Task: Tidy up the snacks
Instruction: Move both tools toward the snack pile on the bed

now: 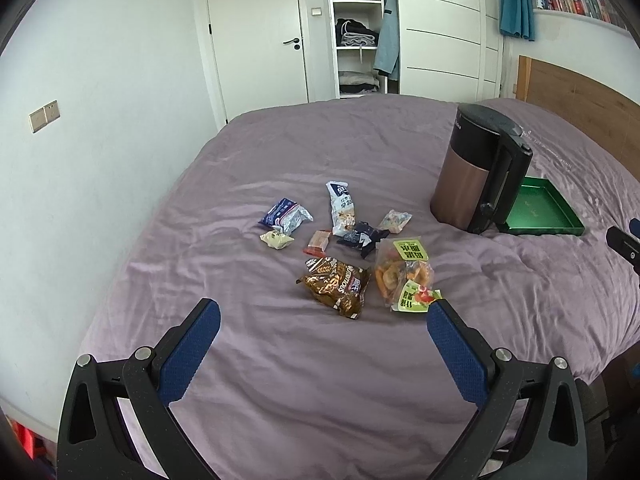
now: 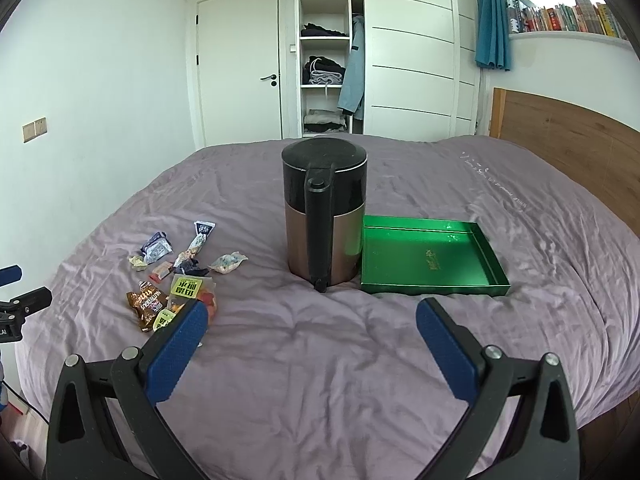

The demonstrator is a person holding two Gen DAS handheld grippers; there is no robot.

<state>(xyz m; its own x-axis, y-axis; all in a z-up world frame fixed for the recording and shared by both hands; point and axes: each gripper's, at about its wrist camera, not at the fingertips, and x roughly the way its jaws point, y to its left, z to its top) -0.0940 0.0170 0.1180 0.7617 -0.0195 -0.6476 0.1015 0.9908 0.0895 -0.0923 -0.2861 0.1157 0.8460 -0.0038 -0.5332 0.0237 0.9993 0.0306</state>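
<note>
I see a bed (image 1: 280,380) under a wrinkled purple cover, with everything lying on top of it. Largest on it is an electric kettle (image 2: 325,216), copper body and black lid, standing upright with its handle turned toward my right tool. Just right of the kettle, touching or nearly so, lies a shallow green tray (image 2: 424,260), bare inside.

The snacks sit in a loose cluster well left of the kettle. Nearest me are a clear bag of orange snacks with green labels (image 1: 404,276) and, beside it on the left, a brown packet (image 1: 336,286). Beyond those lie a tall white-and-blue packet (image 1: 342,208), a blue-and-white bag (image 1: 285,216) at far left, a dark navy wrapper (image 1: 362,238), a small pale pastel packet (image 1: 395,221), a small red-and-pink bar (image 1: 319,242) and a tiny cream wrapper (image 1: 276,239).

My left tool (image 1: 323,322) hangs above the bed just short of the cluster, jaws spread wide, gripping nothing. My right tool (image 2: 311,316) hovers before the kettle and tray, also spread wide with nothing between its pads.
</note>
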